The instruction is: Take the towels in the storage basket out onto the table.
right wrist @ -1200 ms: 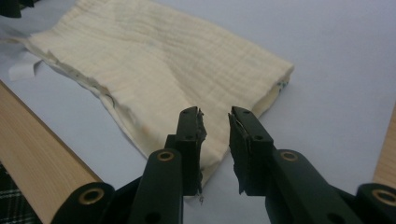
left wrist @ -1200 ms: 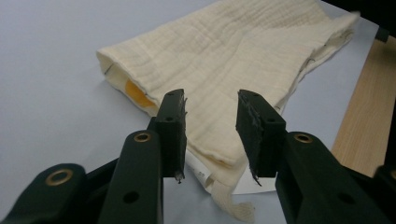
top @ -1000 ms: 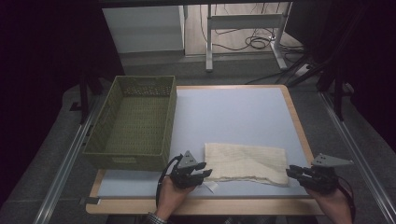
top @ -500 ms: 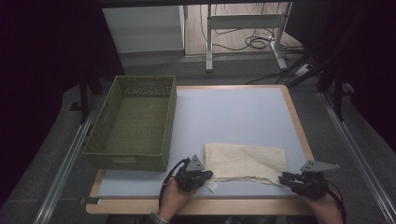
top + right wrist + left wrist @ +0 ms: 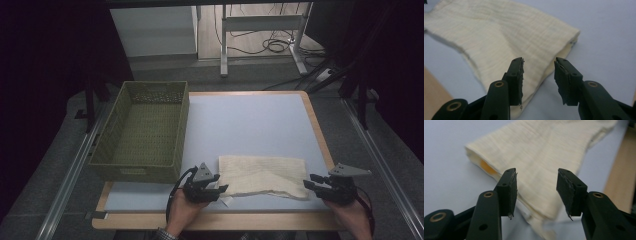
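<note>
Cloth (image 5: 262,176) lain flat near front edge of tabletop (image 5: 250,120), basket (image 5: 142,131) at left edge. Left gripper (image 5: 221,189) and right gripper (image 5: 308,180) held at cloth's front corners, jaws apart, just opened, nothing pinched. Orange patch inside fold (image 5: 486,167) seen in left gripper view.

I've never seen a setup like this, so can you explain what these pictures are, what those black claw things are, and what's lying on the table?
A person sits at a table and holds a hand tool with two black jaws in each hand: the left gripper and the right gripper. One picture comes from a camera above the table. The other two come from small cameras riding on each gripper, looking along its jaws. On the table lie a folded cream cloth and an empty green woven basket. Nothing is held: both grippers' jaws have just been opening and stand apart at opposite ends of the cloth, whose near edge lies between them.
</note>
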### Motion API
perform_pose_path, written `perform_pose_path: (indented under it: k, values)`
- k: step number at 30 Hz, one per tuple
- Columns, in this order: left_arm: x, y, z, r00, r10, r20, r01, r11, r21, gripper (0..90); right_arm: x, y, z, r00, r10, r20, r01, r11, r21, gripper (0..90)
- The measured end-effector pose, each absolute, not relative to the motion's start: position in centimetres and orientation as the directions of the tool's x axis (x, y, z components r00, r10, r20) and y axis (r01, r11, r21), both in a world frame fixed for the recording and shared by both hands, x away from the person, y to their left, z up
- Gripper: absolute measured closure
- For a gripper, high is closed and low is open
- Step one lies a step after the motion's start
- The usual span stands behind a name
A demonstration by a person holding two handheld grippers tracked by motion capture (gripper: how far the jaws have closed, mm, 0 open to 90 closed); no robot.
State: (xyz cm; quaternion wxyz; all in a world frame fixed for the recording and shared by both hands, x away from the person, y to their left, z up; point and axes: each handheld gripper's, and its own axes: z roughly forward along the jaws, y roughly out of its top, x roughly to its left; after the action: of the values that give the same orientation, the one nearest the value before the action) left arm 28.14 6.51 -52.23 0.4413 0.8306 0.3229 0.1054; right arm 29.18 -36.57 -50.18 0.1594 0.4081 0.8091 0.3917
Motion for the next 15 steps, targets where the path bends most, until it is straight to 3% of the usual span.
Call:
perform_pose_path:
  k: [5, 12, 15]
  values:
    - [30.7, 5.7, -51.2, 0.717, 0.691, -0.087, 0.445, -0.359, 0.821, 50.1, 31.2, -36.5, -49.8, -0.587, 0.807, 0.071, 0.54, 0.325, 0.777, 59.1]
    - [34.2, 4.7, -51.3, 0.647, 0.761, -0.047, 0.484, -0.362, 0.796, 56.0, 34.1, -35.6, -49.7, -0.561, 0.826, 0.061, 0.551, 0.317, 0.772, 62.1]
    - [35.4, 4.4, -52.1, 0.637, 0.769, -0.049, 0.516, -0.378, 0.769, 50.1, 35.0, -35.3, -50.3, -0.545, 0.837, 0.049, 0.567, 0.326, 0.756, 62.1]
